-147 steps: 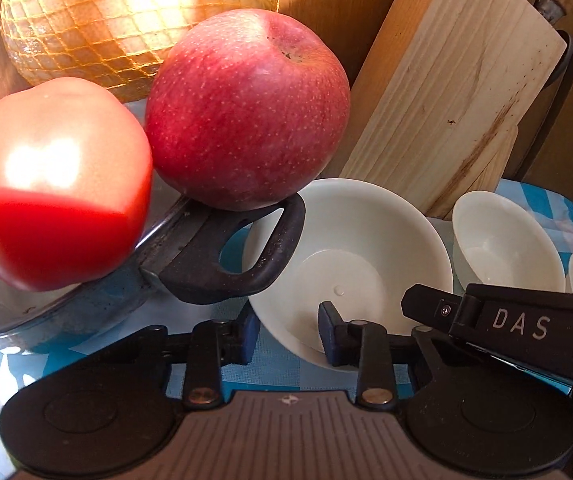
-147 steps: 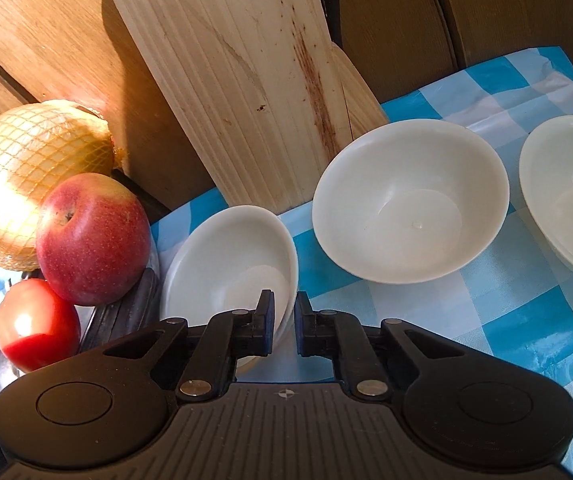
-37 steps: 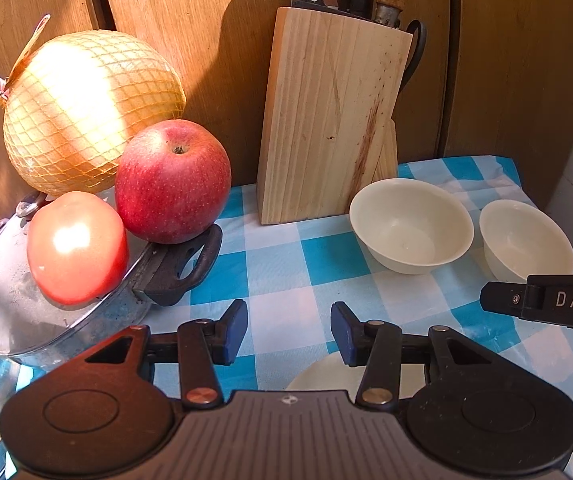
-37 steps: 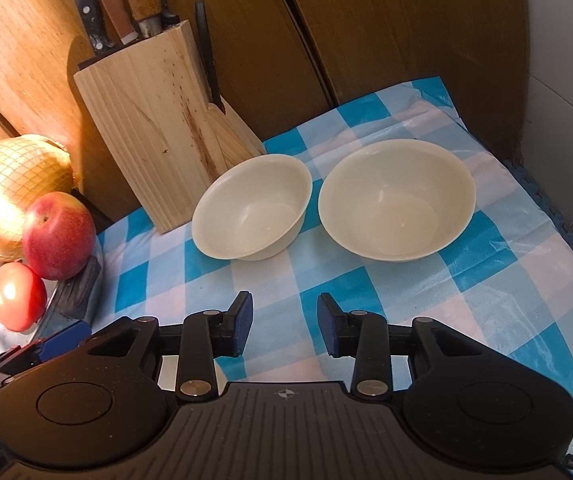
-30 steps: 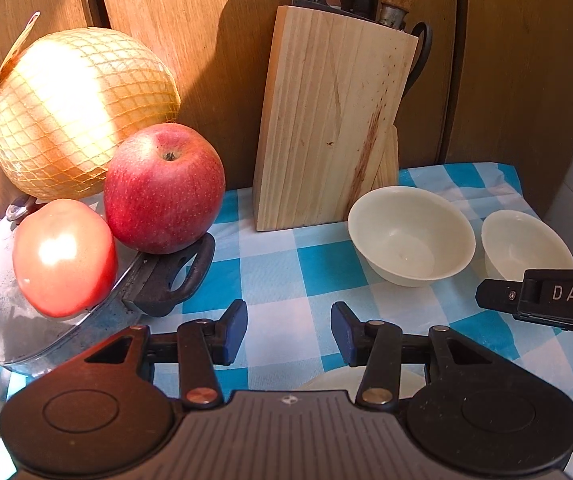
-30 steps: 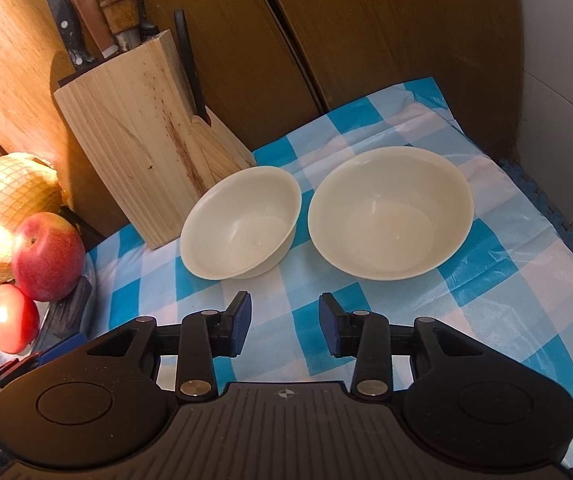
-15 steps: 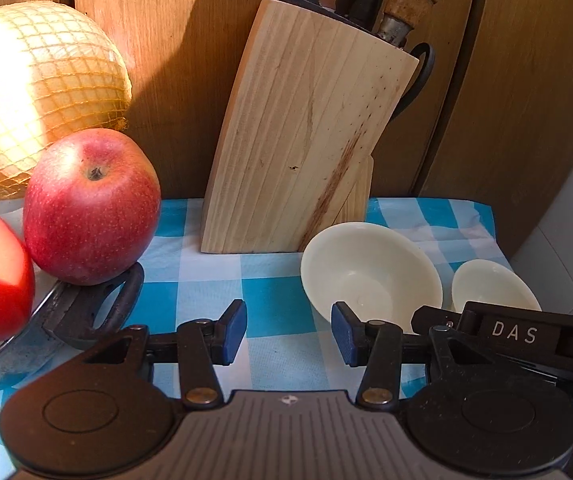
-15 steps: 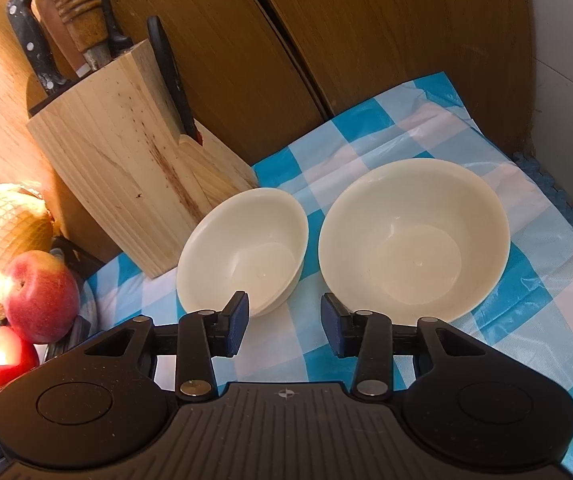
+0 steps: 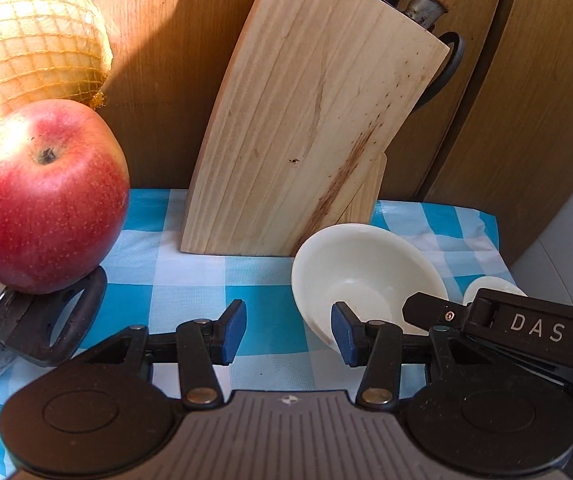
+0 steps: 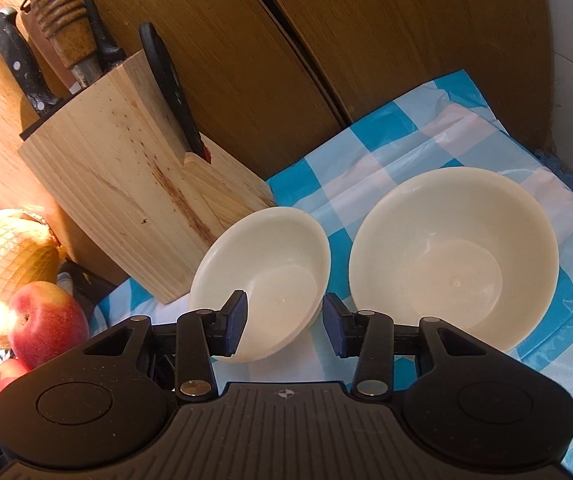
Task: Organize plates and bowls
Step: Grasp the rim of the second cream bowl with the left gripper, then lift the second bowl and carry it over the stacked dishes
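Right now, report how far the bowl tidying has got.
Done: nothing visibly stacked; the small bowl and large bowl sit apart on the checked cloth. In hand: nothing; the right gripper, open, lines up on the small bowl's rim. Left: grasping and nesting.

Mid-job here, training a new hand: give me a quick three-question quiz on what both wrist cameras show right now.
1. True or false: the right gripper is shut on the smaller bowl.
2. Which stands nearer the knife block: the smaller bowl or the larger bowl?
3. What fruit rests by the black pan handle?

Key: 1. False, it is open. 2. The smaller bowl. 3. A red apple.
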The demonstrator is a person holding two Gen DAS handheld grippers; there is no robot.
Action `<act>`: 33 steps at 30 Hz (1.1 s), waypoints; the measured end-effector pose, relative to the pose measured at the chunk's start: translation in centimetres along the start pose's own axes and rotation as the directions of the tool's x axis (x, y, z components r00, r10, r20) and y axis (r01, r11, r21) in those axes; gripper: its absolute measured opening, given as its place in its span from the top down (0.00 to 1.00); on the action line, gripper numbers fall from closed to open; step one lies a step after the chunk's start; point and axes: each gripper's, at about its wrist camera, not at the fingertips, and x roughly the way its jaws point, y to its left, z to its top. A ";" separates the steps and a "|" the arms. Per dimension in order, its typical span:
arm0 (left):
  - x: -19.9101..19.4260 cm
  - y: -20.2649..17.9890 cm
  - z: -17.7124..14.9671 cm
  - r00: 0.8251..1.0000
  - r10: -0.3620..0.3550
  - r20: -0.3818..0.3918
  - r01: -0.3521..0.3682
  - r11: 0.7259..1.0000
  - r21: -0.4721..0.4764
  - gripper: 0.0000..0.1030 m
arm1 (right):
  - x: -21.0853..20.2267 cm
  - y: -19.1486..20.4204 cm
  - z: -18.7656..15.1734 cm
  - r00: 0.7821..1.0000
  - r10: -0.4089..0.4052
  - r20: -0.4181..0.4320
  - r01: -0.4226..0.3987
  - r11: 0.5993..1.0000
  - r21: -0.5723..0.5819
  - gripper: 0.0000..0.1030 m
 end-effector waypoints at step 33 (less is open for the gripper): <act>0.5 0.0 -1.9 0.994 0.069 -0.089 -0.060 0.993 0.100 0.80 | 0.4 1.9 -2.5 0.991 -0.080 -0.110 0.068 0.991 -0.116 0.75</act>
